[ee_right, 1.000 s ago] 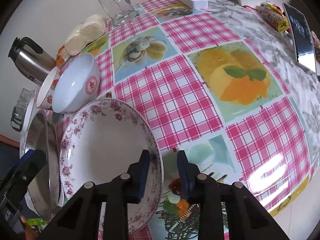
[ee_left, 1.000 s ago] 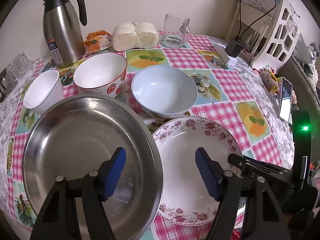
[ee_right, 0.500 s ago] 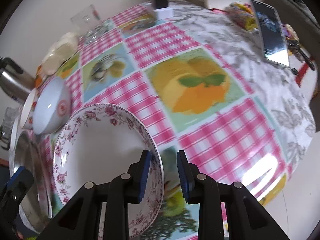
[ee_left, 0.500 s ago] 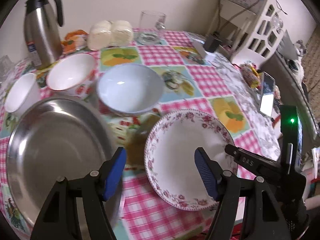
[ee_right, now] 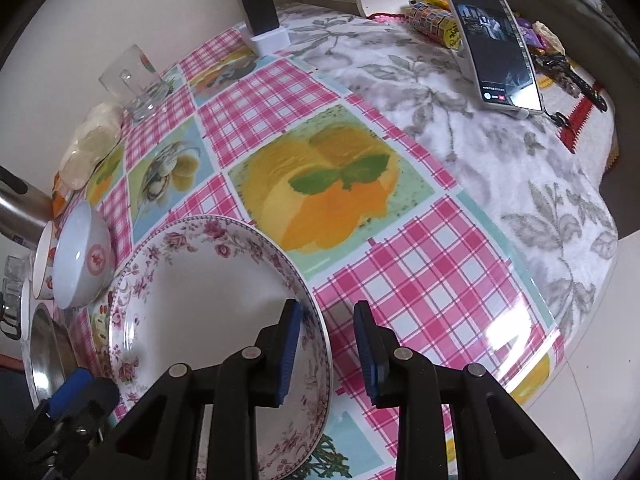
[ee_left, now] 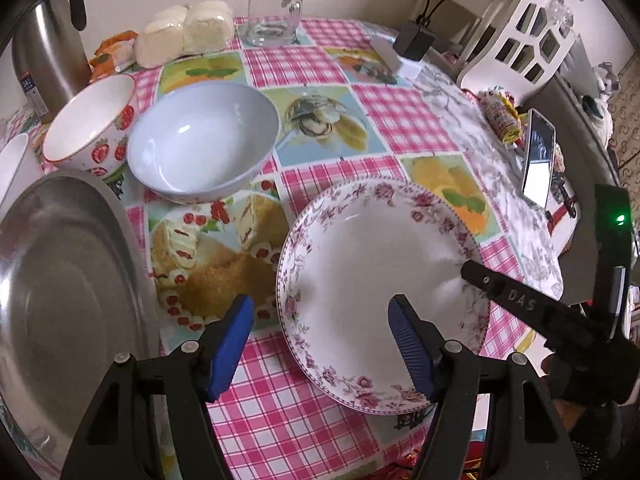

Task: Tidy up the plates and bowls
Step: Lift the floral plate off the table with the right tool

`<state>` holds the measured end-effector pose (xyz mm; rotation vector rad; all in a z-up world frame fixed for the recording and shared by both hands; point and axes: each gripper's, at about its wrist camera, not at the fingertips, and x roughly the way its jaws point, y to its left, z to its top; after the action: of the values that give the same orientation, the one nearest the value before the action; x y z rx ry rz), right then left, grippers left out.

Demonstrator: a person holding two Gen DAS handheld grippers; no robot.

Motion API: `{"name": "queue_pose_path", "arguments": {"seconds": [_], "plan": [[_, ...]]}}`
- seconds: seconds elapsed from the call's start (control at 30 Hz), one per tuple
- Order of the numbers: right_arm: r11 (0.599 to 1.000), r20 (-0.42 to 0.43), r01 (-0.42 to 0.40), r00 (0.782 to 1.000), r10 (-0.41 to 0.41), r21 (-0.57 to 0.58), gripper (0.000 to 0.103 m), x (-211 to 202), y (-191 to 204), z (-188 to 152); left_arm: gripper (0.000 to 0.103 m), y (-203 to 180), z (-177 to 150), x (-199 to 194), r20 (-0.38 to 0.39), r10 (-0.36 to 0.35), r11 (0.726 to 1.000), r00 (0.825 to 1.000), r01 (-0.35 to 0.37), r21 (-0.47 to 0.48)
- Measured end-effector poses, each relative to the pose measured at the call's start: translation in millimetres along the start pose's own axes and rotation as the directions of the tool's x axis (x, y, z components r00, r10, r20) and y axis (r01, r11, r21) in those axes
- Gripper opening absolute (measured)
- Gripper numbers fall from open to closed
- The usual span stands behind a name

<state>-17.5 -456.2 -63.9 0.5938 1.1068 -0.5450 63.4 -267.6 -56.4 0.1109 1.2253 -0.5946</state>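
the right gripper (ee_right: 326, 346) has the near right rim of the floral plate (ee_left: 380, 280) between its jaws, one blue pad inside the plate and the other outside; whether they are pressing the rim i cannot tell, since a gap shows on the outer side; the plate sits tilted over the pink checked cloth of the counter (ee_left: 312, 64), its left side toward the steel pan (ee_left: 64, 280); the left gripper (ee_left: 320, 340) hovers above the plate's near left edge with its jaws spread wide and nothing between them; beside the plate to the left lies the steel pan, apart from it with a picture of cake on the cloth showing between; behind them the pale blue bowl (ee_left: 204, 140) stands upright, touching or just beside the strawberry bowl (ee_left: 92, 124) to its left; a white cup (ee_left: 14, 164) peeks in at the far left edge; at the back, a steel flask (ee_left: 48, 52), wrapped buns (ee_left: 184, 36) and a glass mug (ee_left: 274, 12) stand in a row near the wall; a phone (ee_right: 496, 44) leans propped on the grey floral part of the cloth, well apart from the dishes.
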Motion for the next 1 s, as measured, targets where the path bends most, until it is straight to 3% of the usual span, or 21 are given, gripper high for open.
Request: {"name": "queue_pose_path", "arguments": {"seconds": [0.27,0.4,0.53,0.7,1.0], "plan": [[1.000,-0.008,-0.016,1.000,0.016,0.021,0.030,4,-4,2,0.065,0,-3,20,-0.053,0.004,1.000,0.999,-0.005,-0.013],[0.999,-0.021,-0.040,0.999,0.041,0.032,0.030,6,-5,2,0.055,2,-5,30,-0.074,-0.003,1.000,0.997,0.001,-0.024],[0.998,-0.027,-0.051,0.998,0.052,0.031,0.030,8,-4,1,0.048,7,-6,36,-0.079,-0.060,0.996,0.995,0.054,-0.074],[0.998,-0.027,-0.061,0.998,0.062,0.034,0.030,8,-5,1,0.041,10,-6,41,-0.066,-0.062,0.994,0.996,0.056,-0.094],[0.997,-0.022,-0.078,0.997,0.078,0.010,0.031,9,-4,1,0.040,13,-4,44,-0.039,-0.083,0.991,0.996,0.079,-0.105]]}}
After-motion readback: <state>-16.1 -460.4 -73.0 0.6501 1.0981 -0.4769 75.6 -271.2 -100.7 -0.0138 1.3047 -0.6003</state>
